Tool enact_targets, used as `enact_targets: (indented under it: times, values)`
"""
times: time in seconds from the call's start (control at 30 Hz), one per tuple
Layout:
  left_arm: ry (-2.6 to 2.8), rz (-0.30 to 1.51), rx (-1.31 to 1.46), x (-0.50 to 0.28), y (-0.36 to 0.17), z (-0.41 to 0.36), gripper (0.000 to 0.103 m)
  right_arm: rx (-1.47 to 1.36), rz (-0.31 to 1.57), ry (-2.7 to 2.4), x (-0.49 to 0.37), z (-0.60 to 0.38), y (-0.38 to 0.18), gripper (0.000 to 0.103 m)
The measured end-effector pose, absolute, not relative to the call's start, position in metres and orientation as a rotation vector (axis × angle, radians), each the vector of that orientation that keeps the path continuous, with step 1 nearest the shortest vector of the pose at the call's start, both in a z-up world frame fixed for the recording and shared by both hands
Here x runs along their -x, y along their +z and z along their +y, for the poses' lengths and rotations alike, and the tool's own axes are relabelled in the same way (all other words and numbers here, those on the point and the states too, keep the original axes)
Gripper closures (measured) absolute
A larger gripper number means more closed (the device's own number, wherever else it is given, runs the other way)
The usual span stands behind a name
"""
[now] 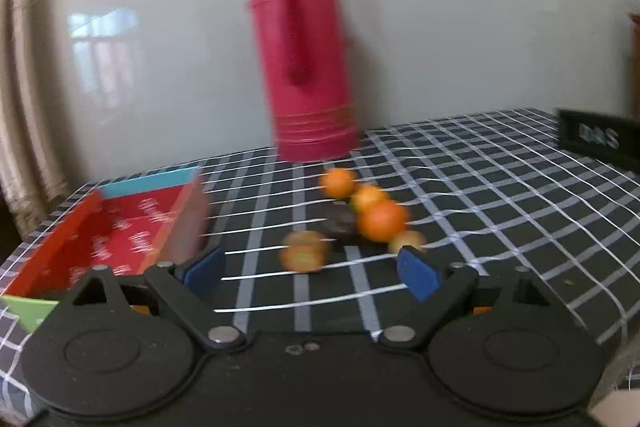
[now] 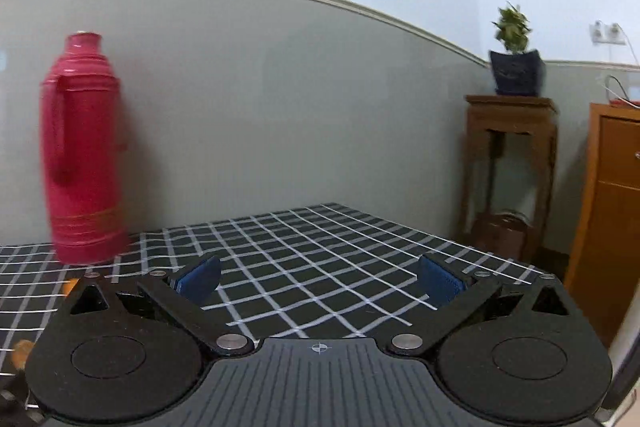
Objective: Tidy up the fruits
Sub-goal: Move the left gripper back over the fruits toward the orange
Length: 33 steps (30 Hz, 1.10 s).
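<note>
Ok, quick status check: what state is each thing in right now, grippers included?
Left gripper: open, nothing between the pads.
Right gripper: open, empty.
Red box: open on top, looks empty.
Oranges: loose in a cluster on the checked cloth, outside the box.
Red flask: upright, closed, at the wall.

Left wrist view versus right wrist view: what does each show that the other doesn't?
Only the left wrist view shows the cluster of oranges, the open red box at the table's left edge and a black sign. Only the right wrist view shows the potted plant on a wooden stand and a cabinet. Both show the red thermos against the wall and the checked tablecloth; each hand-held gripper stands open over bare cloth.
</note>
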<state>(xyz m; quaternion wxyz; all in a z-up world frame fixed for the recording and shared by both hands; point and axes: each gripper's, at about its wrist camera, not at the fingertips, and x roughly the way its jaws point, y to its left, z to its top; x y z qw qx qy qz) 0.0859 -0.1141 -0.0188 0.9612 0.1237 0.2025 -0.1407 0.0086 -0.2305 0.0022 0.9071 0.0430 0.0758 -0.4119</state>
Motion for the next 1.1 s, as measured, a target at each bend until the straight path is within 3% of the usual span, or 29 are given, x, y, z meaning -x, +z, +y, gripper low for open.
enact_targets:
  times: [0.53,0.6,0.67,0.9,0.97,1.1]
  values:
    - [-0.438,0.429,-0.292,-0.071,-0.049,-0.175,0.024,-0.159,0.205,-0.885,0.019,-0.285,-0.006,0.000]
    - [-0.457,0.444,-0.293,-0.069,-0.051,-0.179,0.031,-0.154,0.213,-0.879,0.018,-0.285,-0.007,0.000]
    - [-0.472,0.481,-0.294,-0.072,-0.056,-0.184,0.050,-0.146,0.216,-0.873,0.018,-0.284,-0.008,0.000]
    - [-0.490,0.491,-0.255,-0.078,-0.055,-0.189,0.068,-0.120,0.209,-0.877,0.019,-0.285,-0.009,0.000]
    - [-0.498,0.497,-0.244,-0.078,-0.055,-0.189,0.078,-0.124,0.210,-0.879,0.020,-0.287,-0.009,0.000]
    - [-0.504,0.507,-0.227,-0.077,-0.055,-0.186,0.082,-0.147,0.212,-0.873,0.020,-0.290,-0.009,0.000]
